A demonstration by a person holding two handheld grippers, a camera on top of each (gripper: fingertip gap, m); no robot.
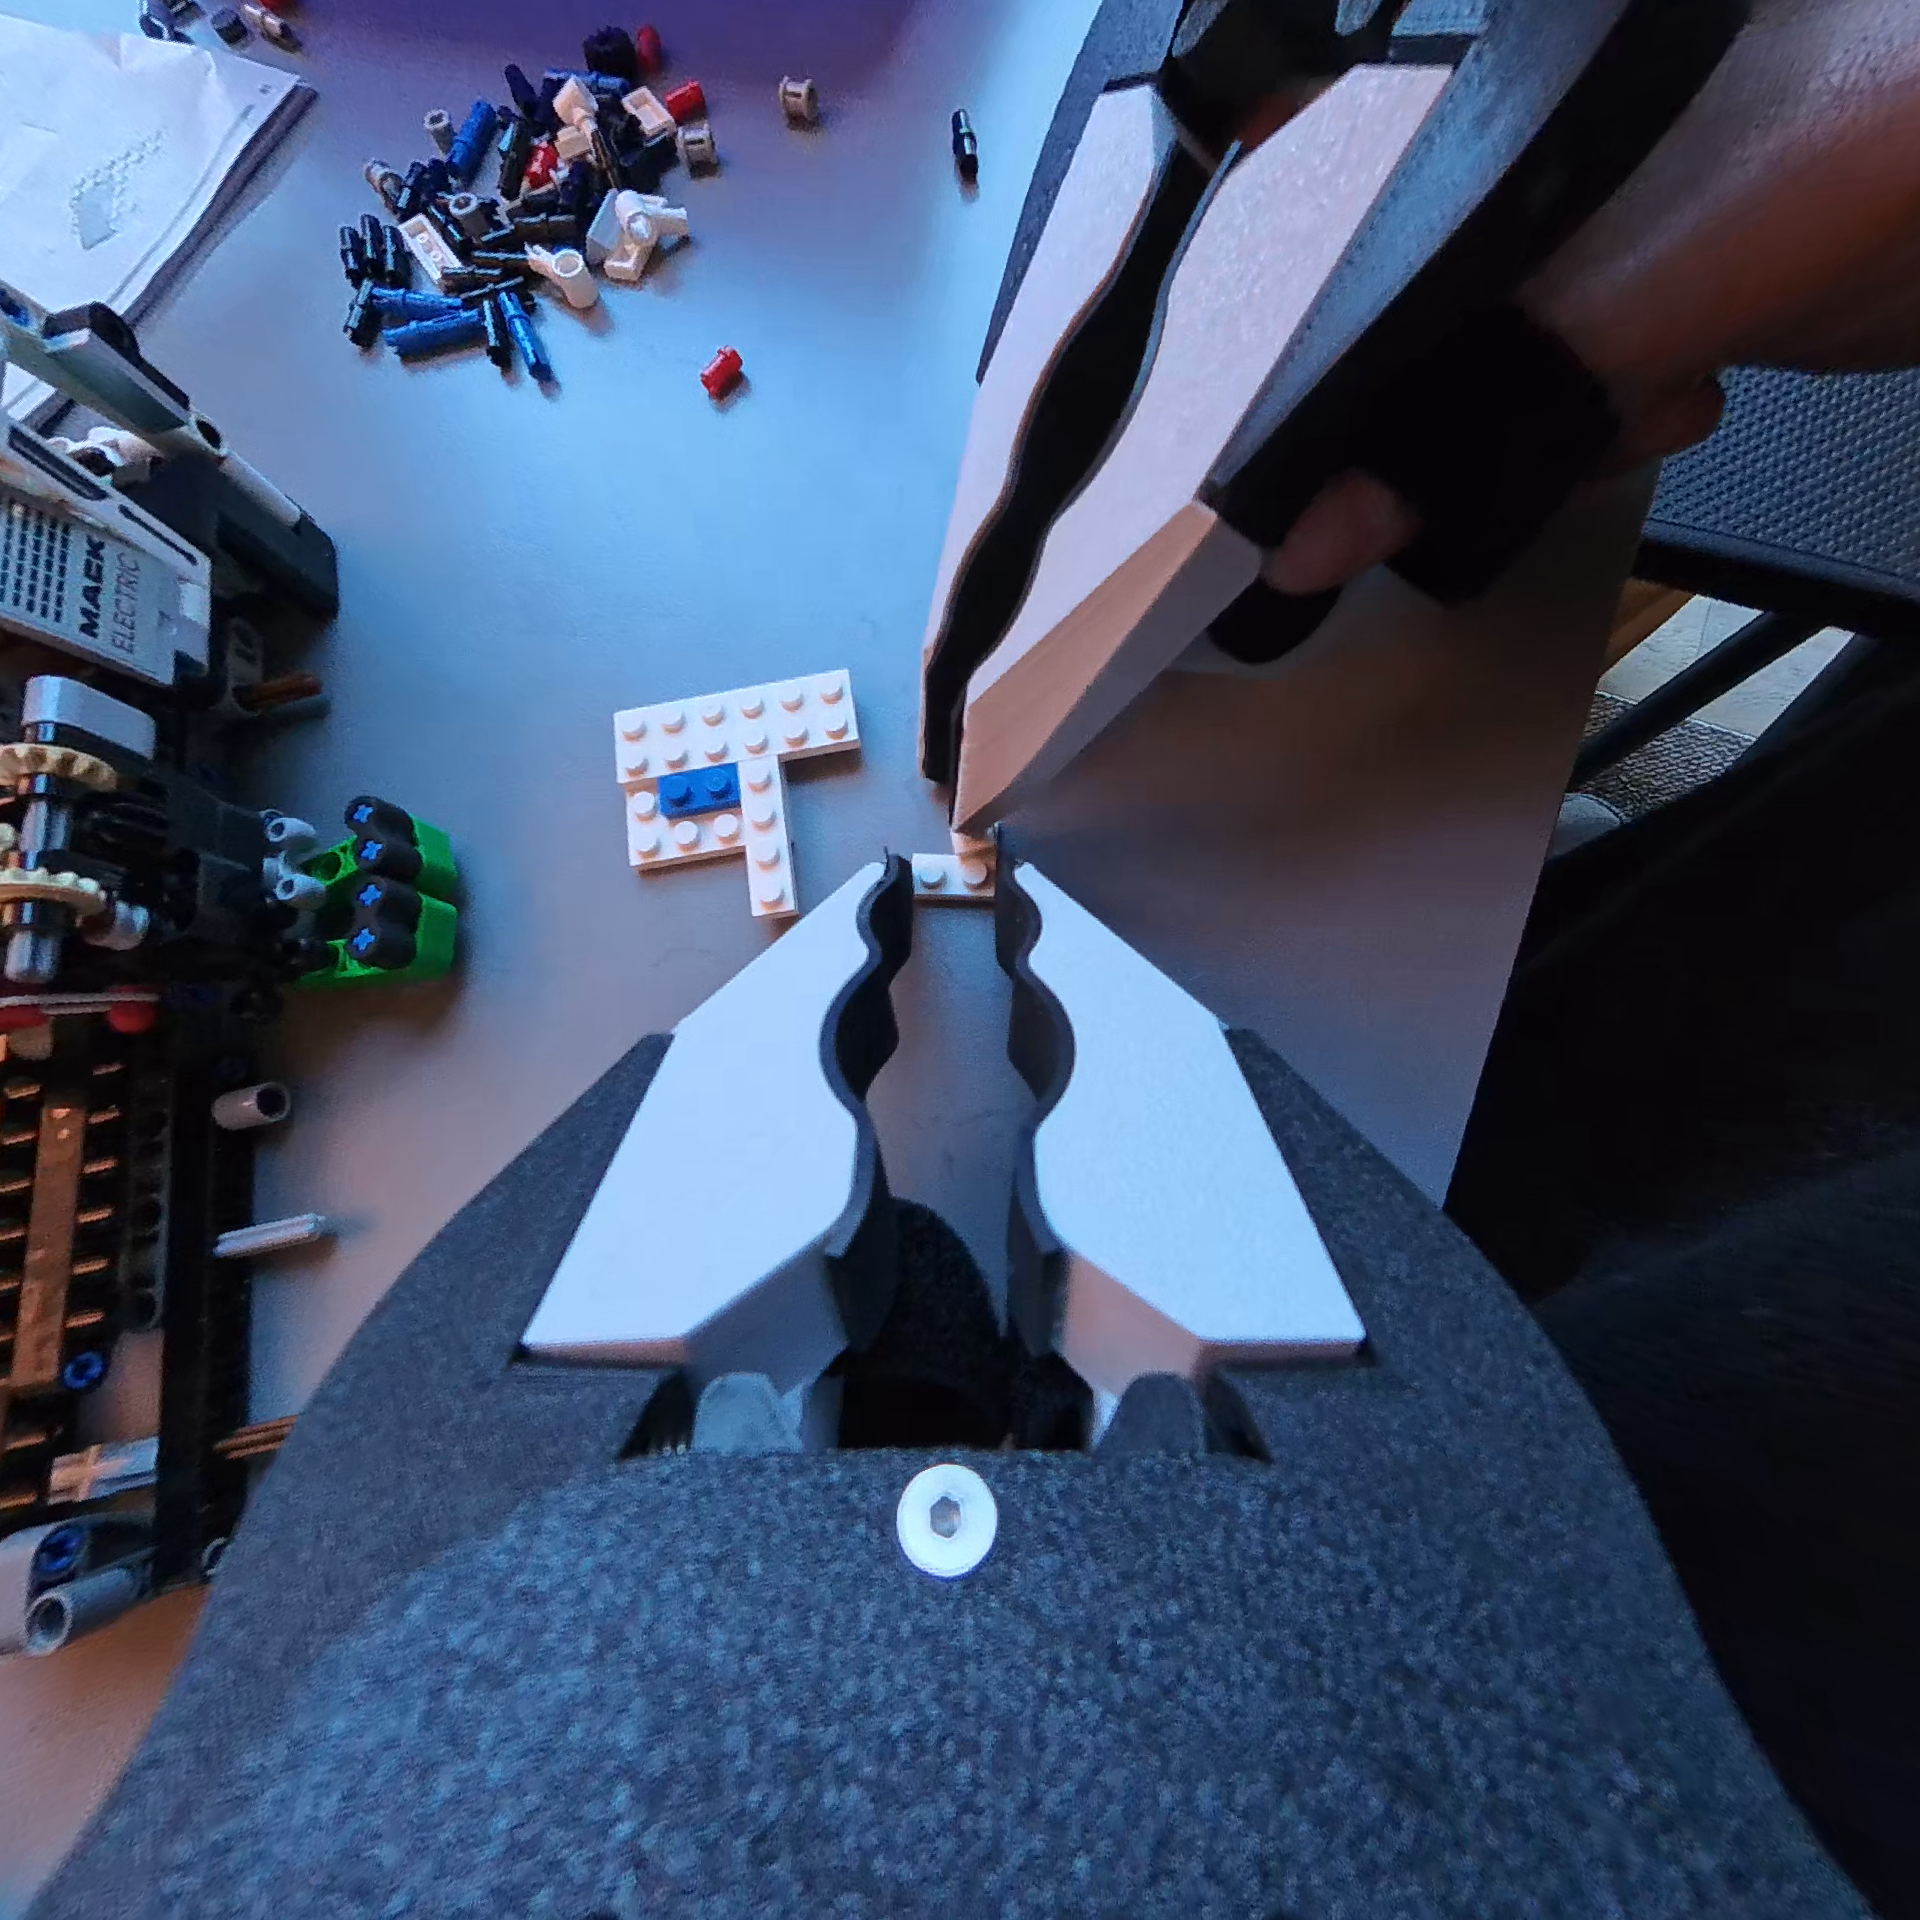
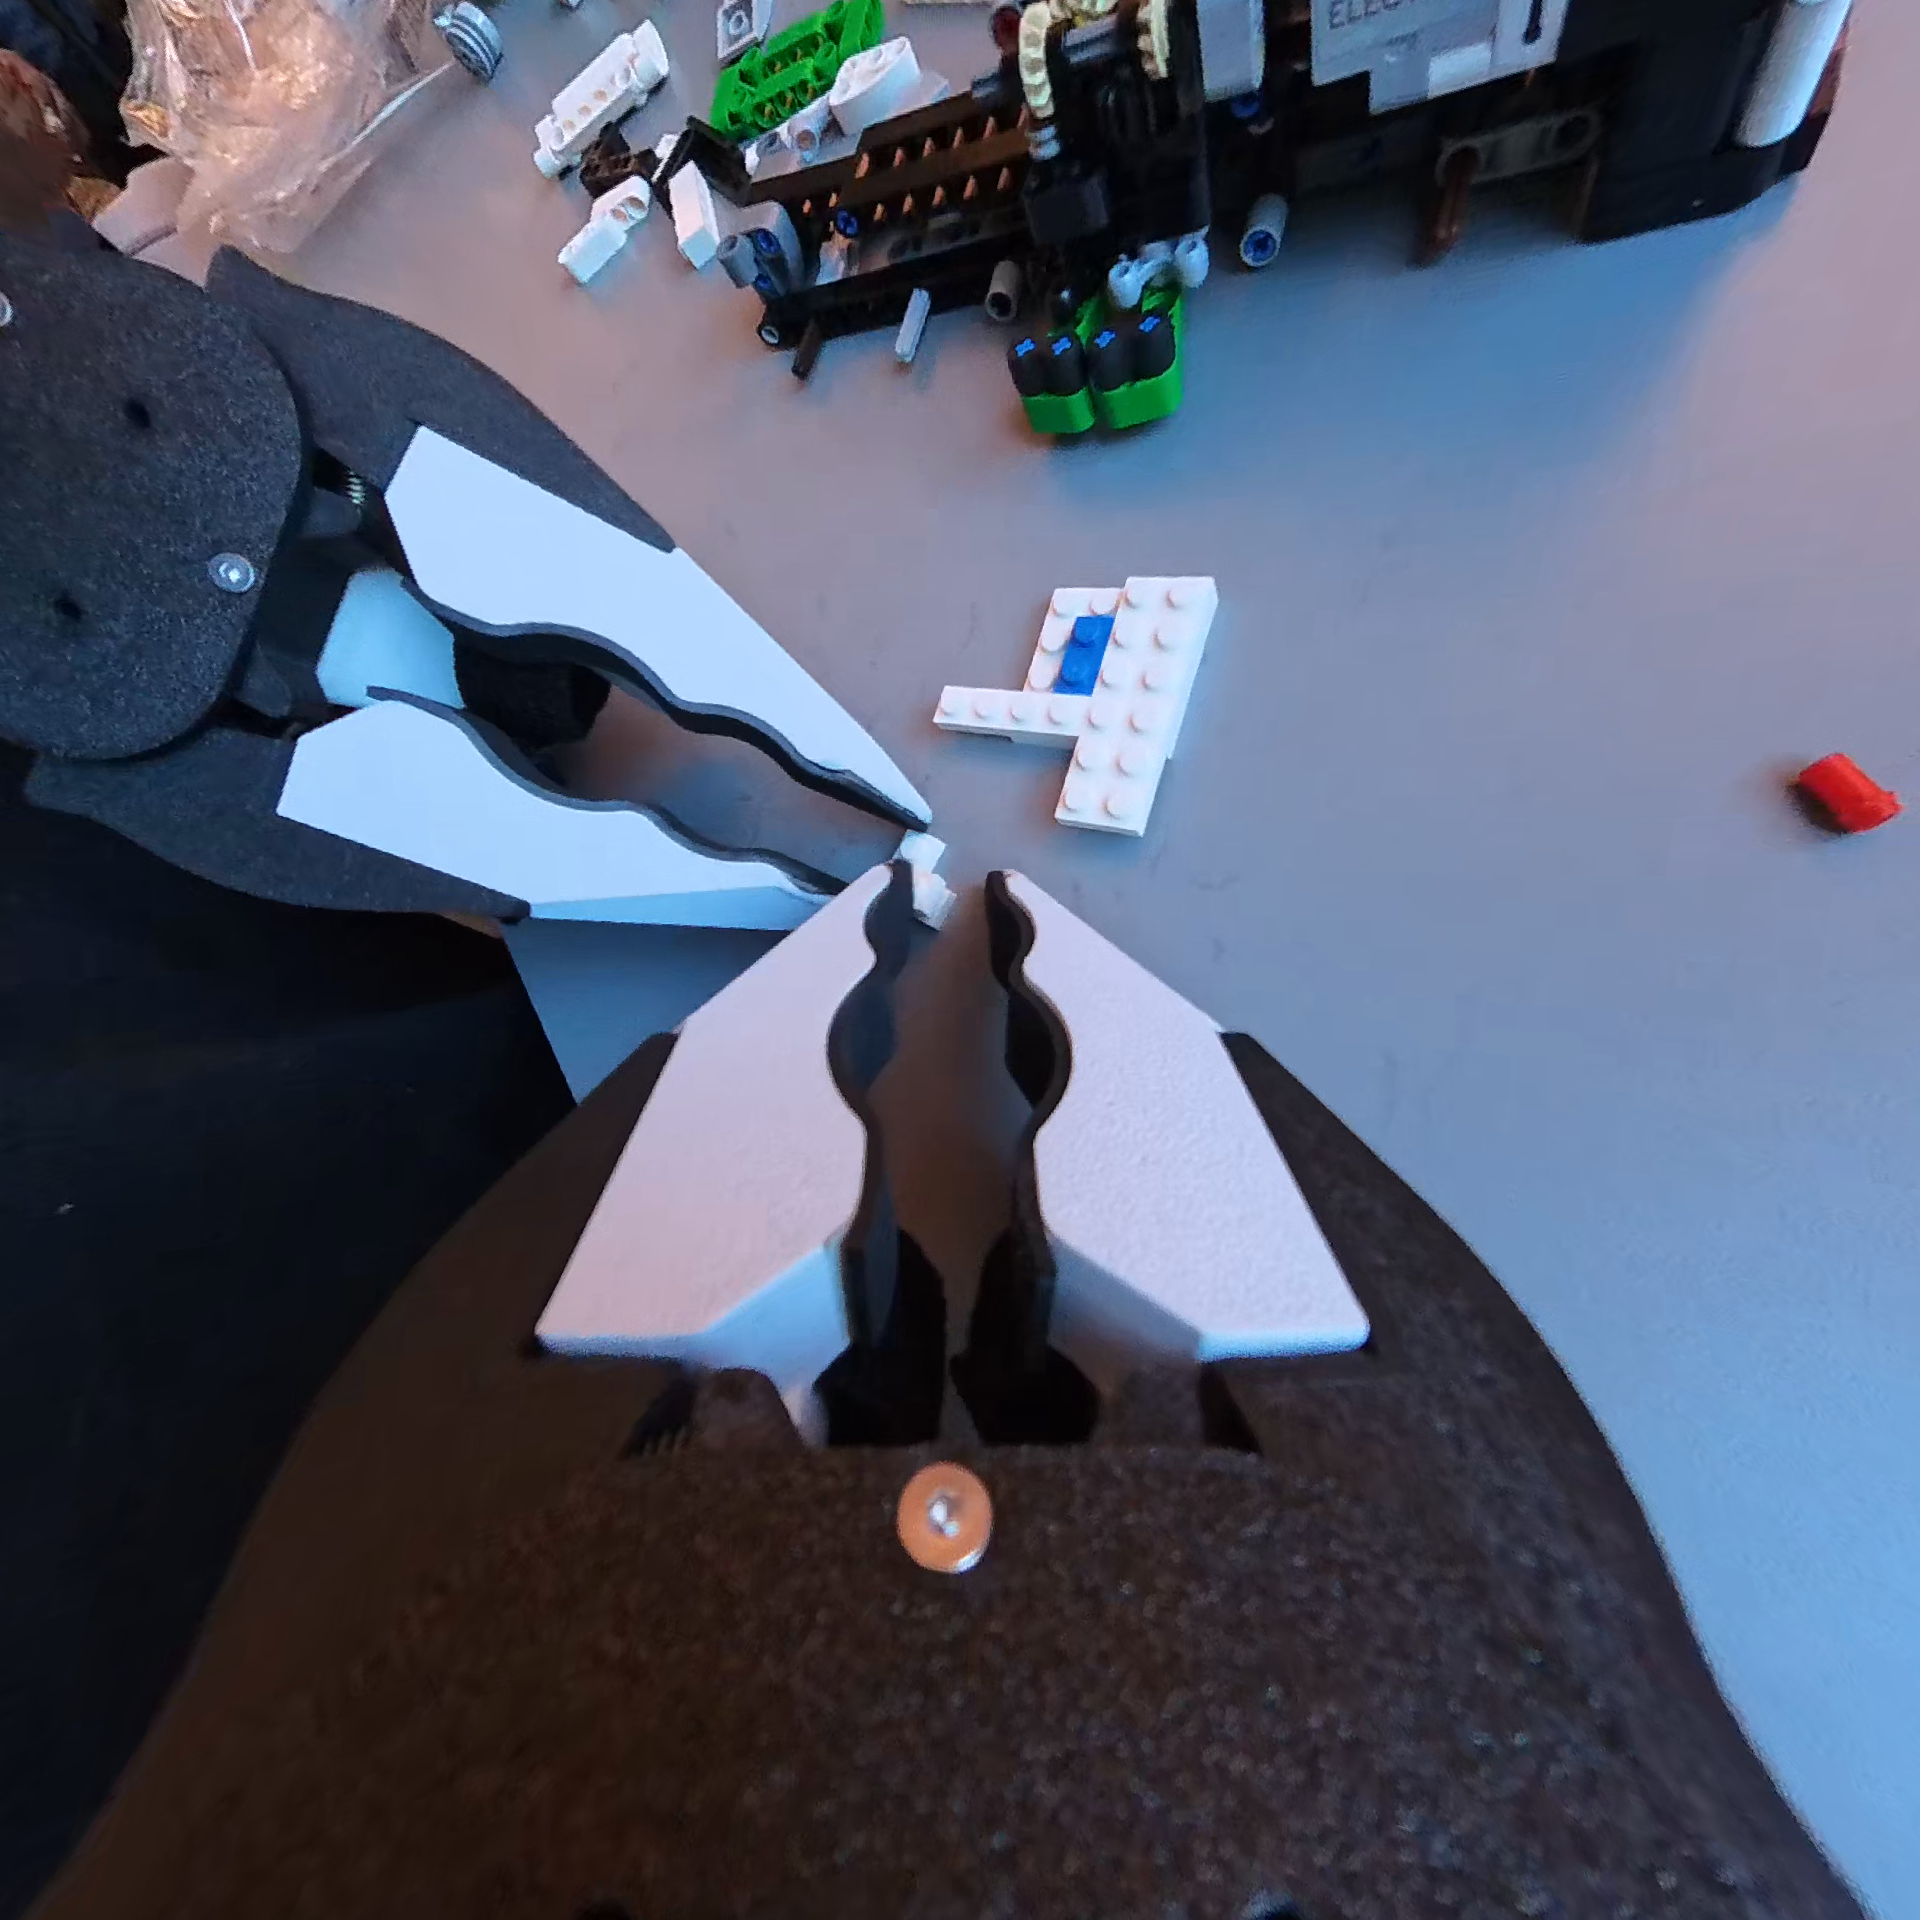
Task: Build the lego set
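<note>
Your grey counter (image 1: 623,540) carries a white plate assembly (image 1: 727,769) with a blue piece on it, a heap of loose pins (image 1: 509,208) and a half-built truck (image 1: 94,935) at the edge. Your left tool (image 1: 954,871) pinches a small white plate (image 1: 951,875) between its tips, just beside the assembly. Your right tool (image 2: 940,883) is slightly open, one tip touching that plate (image 2: 928,878), the other tip clear of it.
</note>
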